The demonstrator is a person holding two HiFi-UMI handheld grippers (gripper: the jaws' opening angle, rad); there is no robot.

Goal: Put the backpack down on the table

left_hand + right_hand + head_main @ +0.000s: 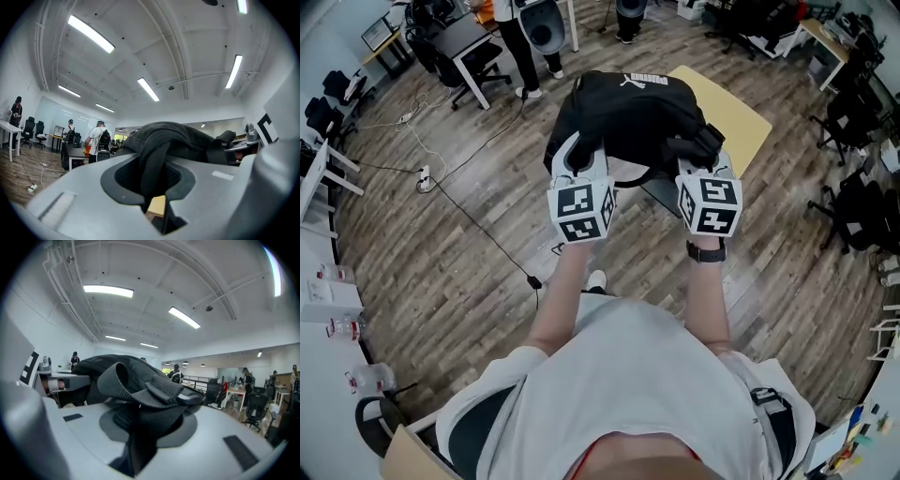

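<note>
A black backpack (628, 108) hangs in mid-air at the near edge of the yellow table (748, 127), carried between two hand-held grippers and not yet set down. Most of its bulk sits over the table's near corner, with part of it out over the wooden floor (469, 262) on the table's near side. Nothing in the pictures shows it touching the tabletop. By the look of it, the carry is nearly done and what remains is lowering the bag onto the table and letting go.

The left gripper (577, 155) has its jaws drawn nearly together on a flat black strap (152, 173); a sliver of the table shows through the gap beneath. The right gripper (705, 157) pinches a thicker, ribbed padded strap (150, 413), so its jaws stand somewhat wider around it.

Both forearms reach straight ahead toward the table, side by side and roughly parallel. The grippers are held about level, their marker cubes facing up, and a dark watch (705, 251) shows on the right wrist.
</note>
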